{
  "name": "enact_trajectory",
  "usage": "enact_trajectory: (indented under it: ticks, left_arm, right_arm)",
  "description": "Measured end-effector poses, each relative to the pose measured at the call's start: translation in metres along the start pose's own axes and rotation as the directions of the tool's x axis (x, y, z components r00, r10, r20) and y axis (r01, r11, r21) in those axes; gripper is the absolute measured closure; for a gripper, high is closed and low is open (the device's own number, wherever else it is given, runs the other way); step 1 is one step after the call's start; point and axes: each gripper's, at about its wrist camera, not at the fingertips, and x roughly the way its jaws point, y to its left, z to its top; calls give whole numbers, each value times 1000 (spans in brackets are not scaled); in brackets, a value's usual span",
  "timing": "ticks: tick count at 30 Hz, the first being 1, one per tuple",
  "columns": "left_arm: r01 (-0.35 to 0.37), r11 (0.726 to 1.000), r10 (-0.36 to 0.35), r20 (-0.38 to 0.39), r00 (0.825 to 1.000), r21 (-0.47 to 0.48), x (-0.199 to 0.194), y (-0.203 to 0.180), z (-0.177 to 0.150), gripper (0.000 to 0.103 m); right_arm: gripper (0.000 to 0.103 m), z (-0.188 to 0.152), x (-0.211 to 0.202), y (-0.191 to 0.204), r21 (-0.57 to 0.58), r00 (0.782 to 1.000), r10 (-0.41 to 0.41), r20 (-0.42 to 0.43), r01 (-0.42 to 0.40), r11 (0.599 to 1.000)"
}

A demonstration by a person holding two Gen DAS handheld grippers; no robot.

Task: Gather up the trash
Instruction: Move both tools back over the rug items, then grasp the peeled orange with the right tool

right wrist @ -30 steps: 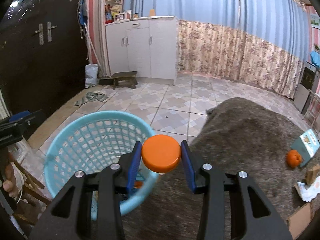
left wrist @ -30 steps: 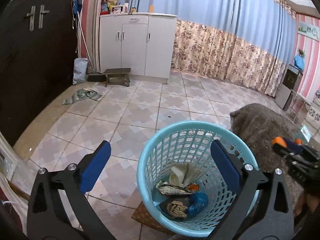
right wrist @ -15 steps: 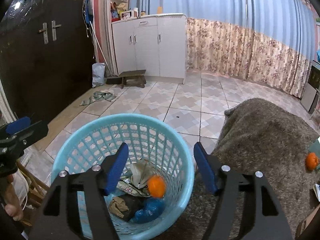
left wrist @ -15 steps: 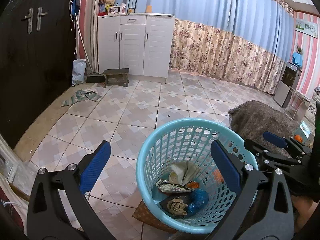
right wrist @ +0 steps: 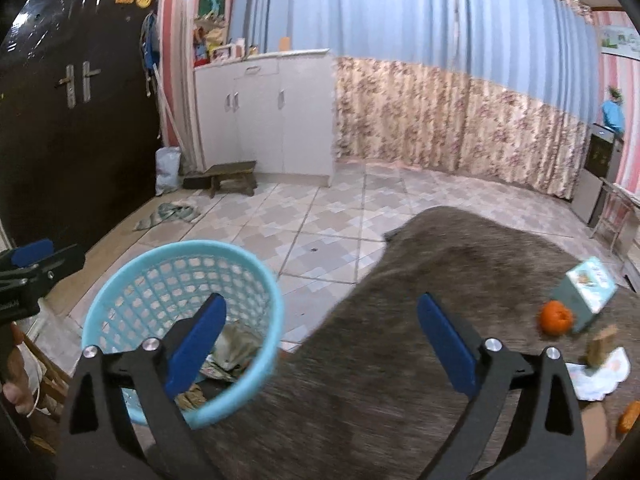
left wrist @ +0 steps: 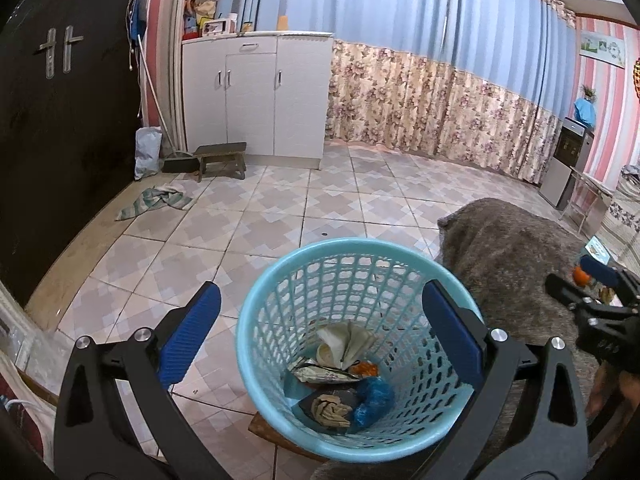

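Above the grey-brown blanket (right wrist: 400,320), the right gripper (right wrist: 320,336) is spread wide with nothing between its blue pads (right wrist: 446,338). To its left sits the light blue basket (right wrist: 256,280), and ahead to the right lie an orange peel ball (right wrist: 555,317), a small carton (right wrist: 588,290) and a crumpled white wrapper (right wrist: 600,376). The left gripper (left wrist: 320,336) also stands wide and empty, framing the basket (left wrist: 256,300) from above. Inside it rest crumpled paper (left wrist: 346,344), a foil wrapper (left wrist: 324,374), an orange cap (left wrist: 364,368) and a blue bag (left wrist: 372,398). Tiled floor (left wrist: 240,232) stretches beyond.
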Motion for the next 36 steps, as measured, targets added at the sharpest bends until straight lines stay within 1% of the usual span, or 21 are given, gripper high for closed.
enact_trajectory:
  ticks: [3, 8, 11, 15, 18, 22, 27, 32, 34, 36]
  left_arm:
    - [12, 1000, -12, 4, 1000, 12, -6, -11, 1, 6]
    - [48, 998, -48, 6, 999, 43, -15, -40, -1, 6]
    - [76, 996, -77, 4, 997, 51, -19, -60, -5, 6]
    - [118, 991, -118, -6, 993, 62, -20, -87, -10, 6]
    - [148, 986, -147, -12, 989, 71, -23, -107, -17, 6]
    - [183, 979, -182, -26, 983, 85, -22, -131, -25, 5]
    - [239, 967, -234, -58, 970, 88, -20, -161, -38, 6]
    - [292, 950, -284, -86, 955, 108, -17, -192, -54, 6]
    - [309, 943, -298, -102, 949, 121, -16, -203, -60, 5]
    - [321, 937, -307, -112, 945, 138, -16, -213, -65, 6]
  right_arm:
    - [8, -2, -18, -24, 14, 1000, -30, 5, 30, 999]
    - [8, -10, -51, -65, 21, 996, -90, 9, 90, 996]
    - [8, -20, -74, -97, 34, 988, -153, 10, 153, 988]
    - [8, -31, -98, -136, 72, 977, -215, 1, 215, 974]
    - [8, -42, -117, -166, 100, 963, -269, -14, 269, 958]
    - [8, -60, -143, -206, 119, 937, -347, -35, 349, 930]
    - [8, -82, -166, -236, 113, 907, -418, -58, 422, 900]
    - [8, -111, -178, -263, 111, 881, -461, -108, 472, 875]
    - [8, -125, -181, -274, 124, 870, -476, -131, 491, 863]
    - [8, -137, -183, -287, 153, 865, -480, -149, 500, 853]
